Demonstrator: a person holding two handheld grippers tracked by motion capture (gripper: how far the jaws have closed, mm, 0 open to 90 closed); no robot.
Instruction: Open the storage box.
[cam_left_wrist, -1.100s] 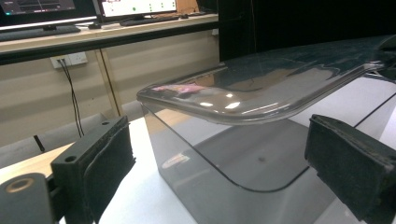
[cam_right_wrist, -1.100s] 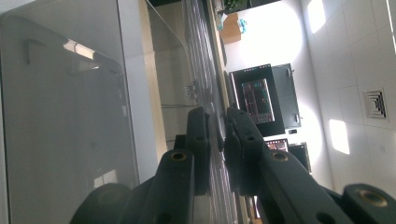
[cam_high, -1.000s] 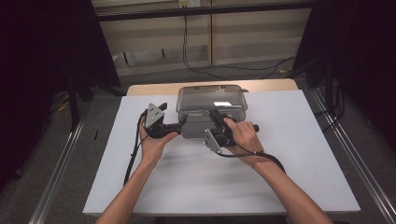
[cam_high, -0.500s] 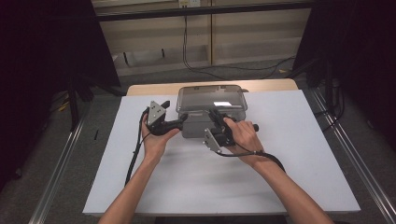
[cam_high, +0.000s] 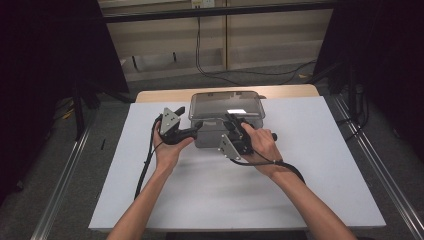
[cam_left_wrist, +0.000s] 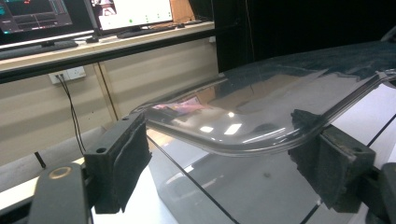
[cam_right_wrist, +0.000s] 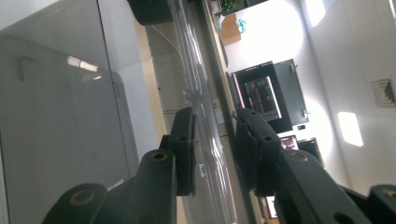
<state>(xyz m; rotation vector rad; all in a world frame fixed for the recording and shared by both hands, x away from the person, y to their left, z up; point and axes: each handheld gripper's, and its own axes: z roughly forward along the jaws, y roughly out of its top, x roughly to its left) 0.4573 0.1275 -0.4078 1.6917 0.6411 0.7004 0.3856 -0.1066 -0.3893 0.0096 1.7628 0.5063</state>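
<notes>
A clear plastic container with a lid (cam_high: 225, 106) stands at the far middle of the white table (cam_high: 320, 165). My left gripper (cam_high: 198, 128) reaches in at its front left corner. Its jaws have just been closing. In the left gripper view (cam_left_wrist: 219, 158) the curved lid rim (cam_left_wrist: 261, 107) spans the gap and meets both pads. My right gripper (cam_high: 233, 120) points at the lid's front edge. Its jaws have just been opening. In the right gripper view (cam_right_wrist: 215, 126) the thin lid rim (cam_right_wrist: 201, 93) runs between the pads with a gap on each side.
Bare white table surface lies in front of the container and to both sides. A wooden strip (cam_high: 165, 95) edges the far side. Metal rails (cam_high: 65, 185) run along the left and right of the table. Cables trail from both grippers over the table.
</notes>
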